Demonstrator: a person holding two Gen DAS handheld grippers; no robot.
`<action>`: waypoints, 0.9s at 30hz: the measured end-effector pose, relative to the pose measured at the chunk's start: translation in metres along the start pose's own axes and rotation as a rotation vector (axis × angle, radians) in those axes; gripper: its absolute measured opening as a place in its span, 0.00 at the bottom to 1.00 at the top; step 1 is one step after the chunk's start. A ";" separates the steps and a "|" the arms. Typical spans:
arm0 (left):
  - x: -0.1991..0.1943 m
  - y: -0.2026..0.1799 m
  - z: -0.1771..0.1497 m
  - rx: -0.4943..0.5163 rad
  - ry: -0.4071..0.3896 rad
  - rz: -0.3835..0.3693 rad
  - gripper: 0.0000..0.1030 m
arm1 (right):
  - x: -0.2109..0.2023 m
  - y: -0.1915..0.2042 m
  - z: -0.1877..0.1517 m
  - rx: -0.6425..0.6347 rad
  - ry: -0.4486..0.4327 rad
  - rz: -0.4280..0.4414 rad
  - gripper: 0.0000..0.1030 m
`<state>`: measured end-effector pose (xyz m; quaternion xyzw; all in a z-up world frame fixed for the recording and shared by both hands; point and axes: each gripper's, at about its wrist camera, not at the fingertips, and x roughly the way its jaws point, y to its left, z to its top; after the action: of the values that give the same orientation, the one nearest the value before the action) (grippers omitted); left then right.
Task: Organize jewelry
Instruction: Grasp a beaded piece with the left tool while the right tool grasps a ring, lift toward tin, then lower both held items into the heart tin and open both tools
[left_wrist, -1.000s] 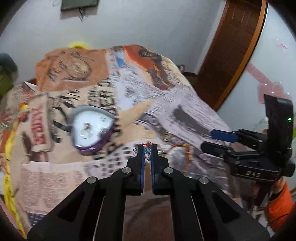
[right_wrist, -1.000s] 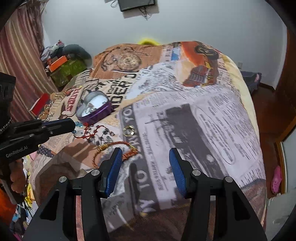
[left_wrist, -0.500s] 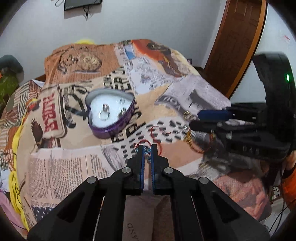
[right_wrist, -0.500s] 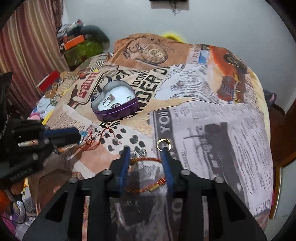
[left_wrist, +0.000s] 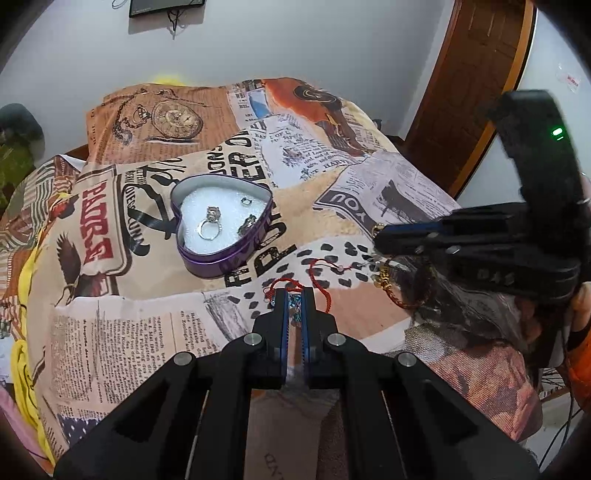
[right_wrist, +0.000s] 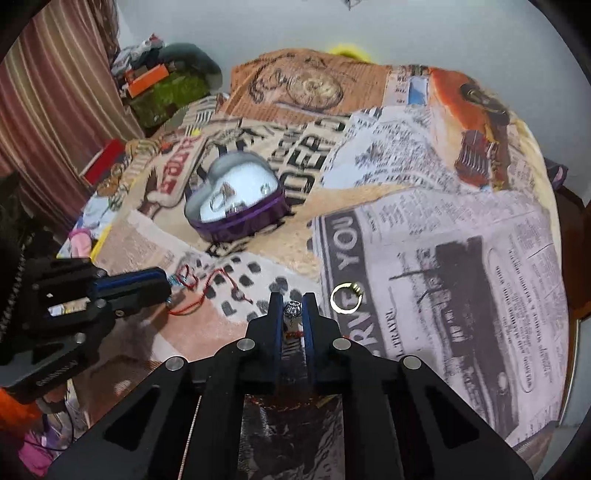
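Observation:
A purple heart-shaped tin (left_wrist: 221, 258) (right_wrist: 240, 225) lies open on the bed with silver rings (left_wrist: 208, 227) on its white foam. In front of it my left gripper (left_wrist: 293, 293) (right_wrist: 167, 286) is shut on a red cord bracelet with teal beads (left_wrist: 294, 308) (right_wrist: 192, 281). Further right, my right gripper (right_wrist: 293, 297) (left_wrist: 376, 240) has its jaws closing to a narrow gap. A silver charm (right_wrist: 293, 308) is pinched between its pads. A gold ring (right_wrist: 346, 298) lies just right of it. An orange braided bracelet (left_wrist: 406, 301) trails under the right gripper.
The jewelry lies on a newspaper-print blanket (left_wrist: 129, 332) (right_wrist: 461, 258) that covers the bed. A wooden door (left_wrist: 461, 92) stands beyond the bed's right side. Clutter (right_wrist: 159, 85) and a striped curtain (right_wrist: 55, 92) are at the far left. An orange sleeve (left_wrist: 580, 369) shows at the right edge.
My right gripper went from wide open to closed, moving in over the orange bracelet onto the silver charm. My left gripper stayed shut and sank closer to the blanket.

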<state>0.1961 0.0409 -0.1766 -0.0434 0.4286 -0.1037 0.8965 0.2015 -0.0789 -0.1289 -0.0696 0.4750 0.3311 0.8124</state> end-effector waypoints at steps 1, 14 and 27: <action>-0.001 0.001 0.001 -0.003 -0.001 0.002 0.04 | -0.003 0.001 0.002 0.001 -0.011 0.000 0.09; -0.037 0.020 0.024 -0.048 -0.081 0.023 0.04 | -0.044 0.019 0.026 -0.037 -0.141 -0.041 0.09; -0.055 0.053 0.059 -0.076 -0.158 0.066 0.04 | -0.045 0.036 0.057 -0.058 -0.206 -0.040 0.09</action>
<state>0.2163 0.1046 -0.1071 -0.0713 0.3613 -0.0539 0.9282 0.2065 -0.0477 -0.0538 -0.0683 0.3775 0.3340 0.8610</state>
